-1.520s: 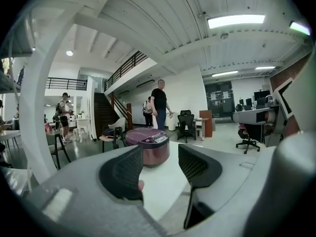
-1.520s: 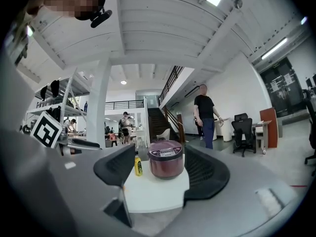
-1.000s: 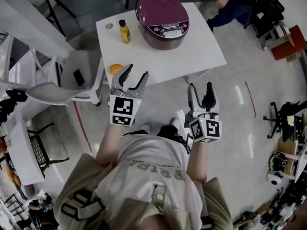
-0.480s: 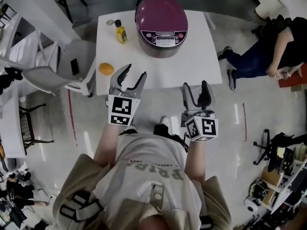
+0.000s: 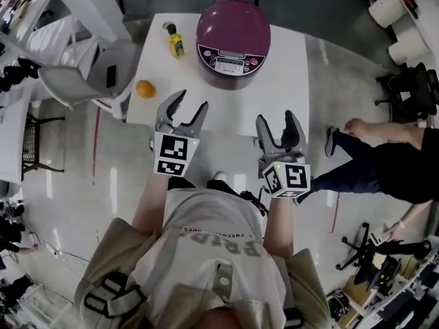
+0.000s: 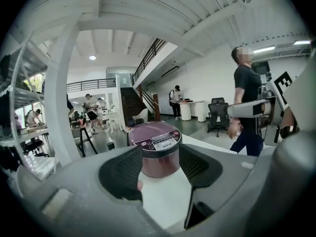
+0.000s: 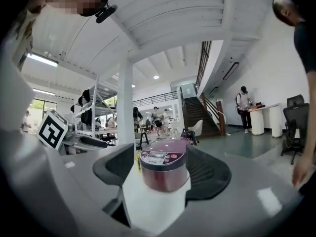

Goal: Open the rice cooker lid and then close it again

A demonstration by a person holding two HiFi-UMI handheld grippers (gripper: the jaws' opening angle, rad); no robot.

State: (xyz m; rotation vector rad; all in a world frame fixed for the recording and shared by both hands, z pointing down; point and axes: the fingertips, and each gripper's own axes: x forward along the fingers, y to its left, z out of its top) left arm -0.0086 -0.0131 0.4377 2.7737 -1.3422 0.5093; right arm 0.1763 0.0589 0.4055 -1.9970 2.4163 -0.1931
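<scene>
**Head view.** The rice cooker [image 5: 233, 40] stands at 12 o'clock on the white table [image 5: 291, 81], lid down and control panel facing the person. A small bottle [image 5: 175, 41] stands at its 9 o'clock and an orange [image 5: 145, 88] at its 8 o'clock, near the table's left edge. A second ago both grippers hung short of the table, which sat skewed in the frame. Now the table lies squarer to the person. The left gripper [image 5: 191, 105] shows over its near edge at the cooker's 7 o'clock, and the right gripper [image 5: 278, 125] reaches that edge at 5 o'clock. Both remain well apart from the cooker. A passer-by [image 5: 384, 160] has shifted from 1 o'clock to 3 o'clock, off the table.

**Left gripper view.** The fingers stand apart with nothing gripped. The rice cooker [image 6: 155, 149] appears framed in the gap, but it sits beyond the tips on the far part of the table.

**Right gripper view.** The fingers are likewise spread and empty. The rice cooker [image 7: 164, 169] is centred between them at a distance, with the bottle [image 7: 138, 163] showing at its 9 o'clock.

**Assessment.** The change is an approach and alignment only. The lid has not been touched, so the opening step has not begun. Both grippers now line up on the cooker. My judgement is that the next move requires closing the remaining distance to the lid's front release.
</scene>
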